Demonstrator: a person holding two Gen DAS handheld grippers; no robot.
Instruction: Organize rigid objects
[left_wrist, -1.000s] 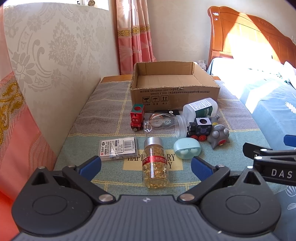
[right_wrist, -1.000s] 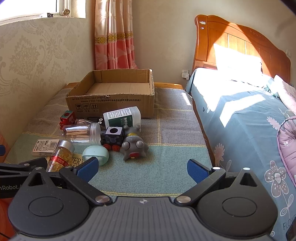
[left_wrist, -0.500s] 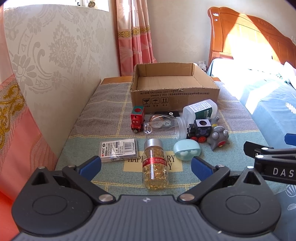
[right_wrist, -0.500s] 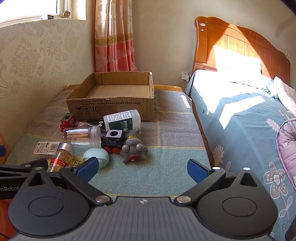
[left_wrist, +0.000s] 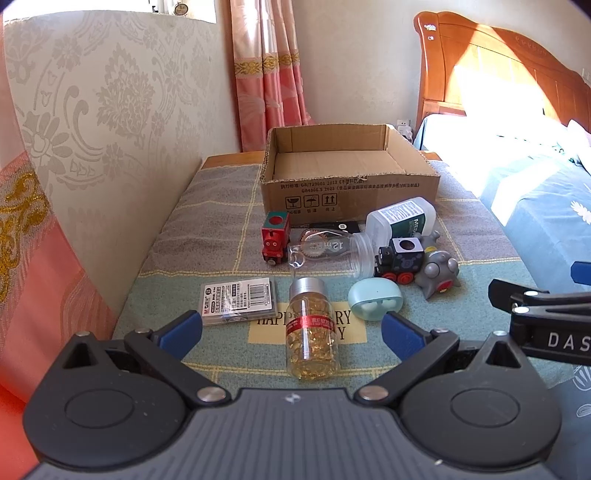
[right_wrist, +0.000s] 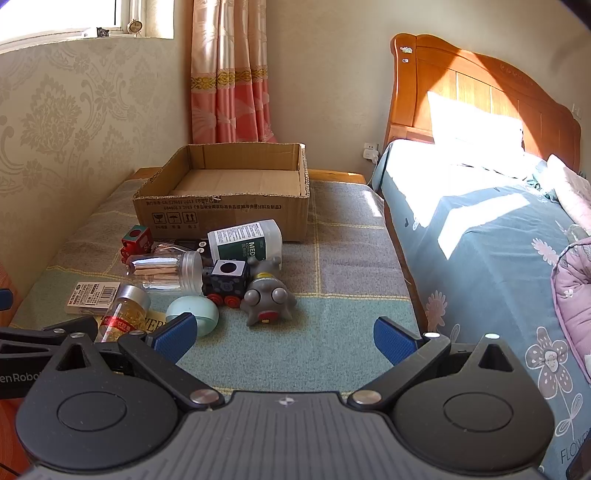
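An open, empty cardboard box (left_wrist: 347, 177) stands at the far end of a cloth-covered table; it also shows in the right wrist view (right_wrist: 225, 201). In front of it lie a red toy train (left_wrist: 274, 238), a clear jar (left_wrist: 328, 253), a white bottle (left_wrist: 400, 219), a black toy train (left_wrist: 400, 260), a grey toy figure (left_wrist: 437, 271), a mint case (left_wrist: 375, 302), a flat card pack (left_wrist: 238, 301) and a capsule bottle (left_wrist: 312, 330). My left gripper (left_wrist: 291, 328) is open, with the capsule bottle lying between its fingers. My right gripper (right_wrist: 282, 336) is open and empty, just before the grey figure (right_wrist: 267, 301).
A wallpapered wall (left_wrist: 92, 129) runs along the table's left side. A bed with a blue cover (right_wrist: 480, 240) and wooden headboard (right_wrist: 461, 85) lies to the right. A pink curtain (left_wrist: 266, 74) hangs behind the box. The right gripper's arm (left_wrist: 546, 317) enters the left wrist view.
Both grippers have drawn back and risen slightly; the objects sit a little farther and lower in the views. Nothing on the table has moved.
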